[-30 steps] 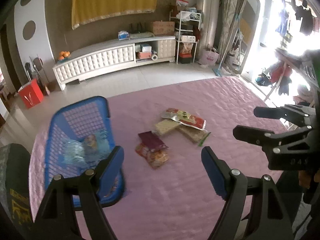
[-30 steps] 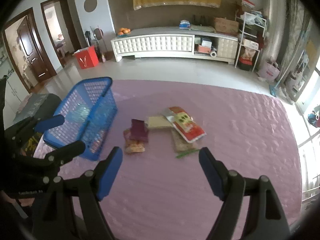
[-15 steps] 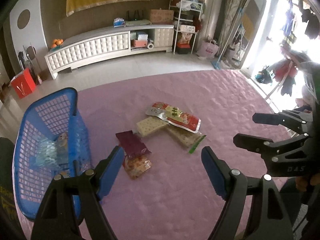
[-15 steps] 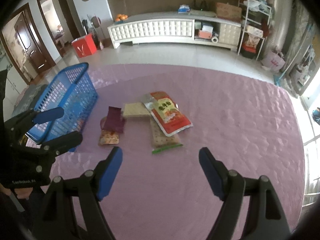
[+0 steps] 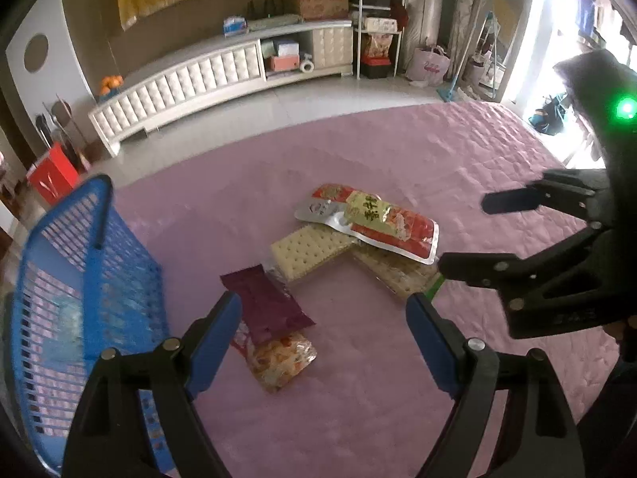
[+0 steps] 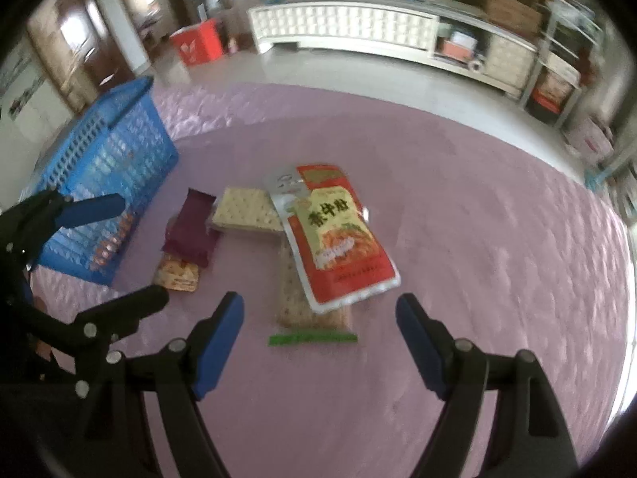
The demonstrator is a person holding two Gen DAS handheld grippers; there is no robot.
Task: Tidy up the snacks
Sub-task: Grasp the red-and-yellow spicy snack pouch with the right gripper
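Note:
Several snack packs lie on a pink quilt [image 5: 358, 418]: a red pouch [image 5: 382, 219] [image 6: 334, 247], a cracker pack [image 5: 310, 251] [image 6: 247, 211], a second cracker pack [image 5: 398, 271] under the pouch, a purple packet [image 5: 266, 302] [image 6: 191, 231] and an orange packet [image 5: 282, 358] [image 6: 177, 273]. A blue basket [image 5: 91, 279] [image 6: 111, 151] stands to their left. My left gripper [image 5: 322, 306] hovers over the purple and orange packets, its jaws opening with nothing between them. My right gripper [image 6: 318, 304] is open above the pouch's near end and touches nothing.
The basket has a pale wrapped packet [image 5: 63, 326] inside. Beyond the quilt's far edge is tiled floor, then a long white cabinet [image 5: 191, 79], a red box [image 5: 51, 177] and a shelf rack [image 5: 378, 20]. Open quilt stretches to the right of the snacks.
Both grippers have come down and closer to the snack pile, which now looks larger. The basket has slid to the left edge of both views. The left jaws stand slightly wider.

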